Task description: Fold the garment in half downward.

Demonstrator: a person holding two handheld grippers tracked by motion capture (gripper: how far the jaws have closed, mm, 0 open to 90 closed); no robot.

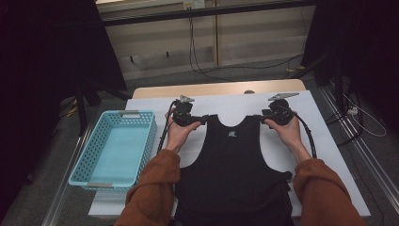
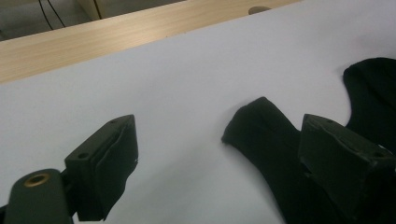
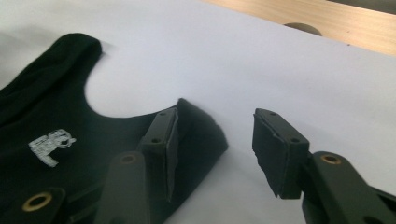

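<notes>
White sheet (image 1: 324, 155) over wooden table (image 1: 216, 88); black vest (image 1: 233, 165) flat; both grippers (image 1: 203, 120) (image 1: 258, 118) agape at straps; grey floor (image 1: 263, 75)

A wooden tabletop (image 1: 155, 90) stands in front of the person, its pale wood edge showing along the far side. Most of it is covered by a white sheet (image 1: 324, 141) that reaches to the near edge and both sides. Flat on the sheet, in the middle, lies a black sleeveless top (image 1: 230, 165) with its two shoulder straps pointing toward the far edge and a small white label just below the neckline; its lower hem runs out past the near edge. To the left sits a light blue plastic basket (image 1: 148, 141) with perforated walls, close to the top but apart from it, overhanging the sheet's left side.
</notes>
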